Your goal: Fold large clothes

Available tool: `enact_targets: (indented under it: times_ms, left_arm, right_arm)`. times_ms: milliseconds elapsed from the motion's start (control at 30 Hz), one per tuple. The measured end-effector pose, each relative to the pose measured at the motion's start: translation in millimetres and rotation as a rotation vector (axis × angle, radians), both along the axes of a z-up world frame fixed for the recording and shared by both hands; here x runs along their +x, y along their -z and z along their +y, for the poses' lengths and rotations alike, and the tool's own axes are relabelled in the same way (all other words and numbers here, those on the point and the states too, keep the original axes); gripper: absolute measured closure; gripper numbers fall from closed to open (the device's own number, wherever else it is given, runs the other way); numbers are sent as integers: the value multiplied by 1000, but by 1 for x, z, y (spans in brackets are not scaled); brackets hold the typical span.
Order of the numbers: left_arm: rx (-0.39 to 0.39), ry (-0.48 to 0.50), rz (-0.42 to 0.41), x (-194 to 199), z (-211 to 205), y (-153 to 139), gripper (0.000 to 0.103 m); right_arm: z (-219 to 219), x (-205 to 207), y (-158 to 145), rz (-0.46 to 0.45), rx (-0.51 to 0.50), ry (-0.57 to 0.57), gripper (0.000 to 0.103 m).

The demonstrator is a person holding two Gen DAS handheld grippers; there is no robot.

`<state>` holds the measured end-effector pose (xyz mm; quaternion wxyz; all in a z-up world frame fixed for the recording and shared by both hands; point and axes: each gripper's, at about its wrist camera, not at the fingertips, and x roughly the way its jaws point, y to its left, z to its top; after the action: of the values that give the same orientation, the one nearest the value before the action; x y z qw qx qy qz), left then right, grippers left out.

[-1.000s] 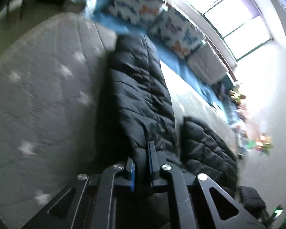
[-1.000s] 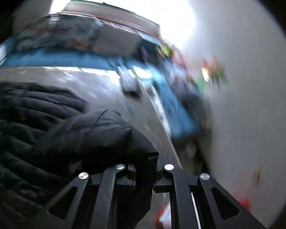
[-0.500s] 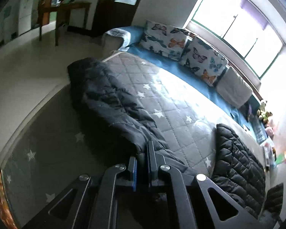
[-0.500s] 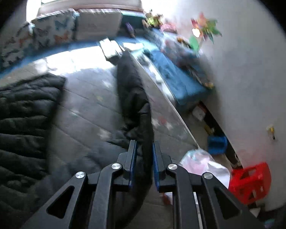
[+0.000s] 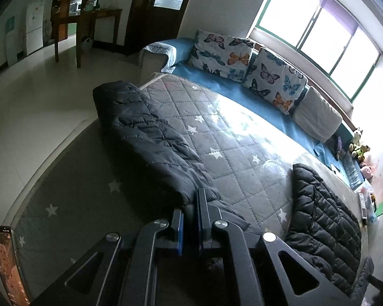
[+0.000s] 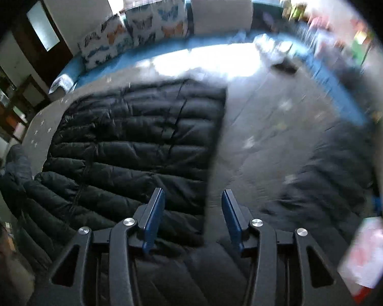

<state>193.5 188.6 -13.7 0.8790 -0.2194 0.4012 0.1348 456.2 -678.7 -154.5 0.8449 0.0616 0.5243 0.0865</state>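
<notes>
Left gripper [image 5: 190,213] clenched on the black jacket's sleeve [image 5: 150,140]; right gripper [image 6: 192,204] fingers spread, released over the jacket body [image 6: 140,140] on the bed [image 6: 263,117].

Left gripper [image 5: 190,213]: black linkage arms with triangular cut-outs, round silver screws at the pivots, two flat black fingers [image 5: 203,211] faced with blue pads.

Right gripper [image 6: 192,213]: same build. Black arms, four silver screws, blue-padded fingers [image 6: 155,210]. No cables, sleeves or skin in either view.
</notes>
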Motion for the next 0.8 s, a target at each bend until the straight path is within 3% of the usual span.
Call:
enact_targets:
  times_ms: [133,233,333,467,533,667,800]
  left_arm:
    - [-4,7,7,4,2,-4,95]
    - [3,11,6,7,0,-4,95]
    - [7,14,3,9,0,-7,95]
    - [18,9,-5,16,2,-12,96]
    - [11,-3,-13,20,5,-16,96]
    - [-4,-44,-41,30,17,-28,96]
    - [48,-91,-46,42,29,-35,95]
  right_arm:
    - [-1,25,32,88,52,51,52]
    - [-8,42,53,133,187,69,52]
    - [1,47,60,130,234,66,57]
    - [22,60,49,78,146,48,80]
    - [30,74,41,52,136,34,85]
    - [56,105,7,-44,140,-2,87]
    - [84,142,-5,-96,135,-31,87]
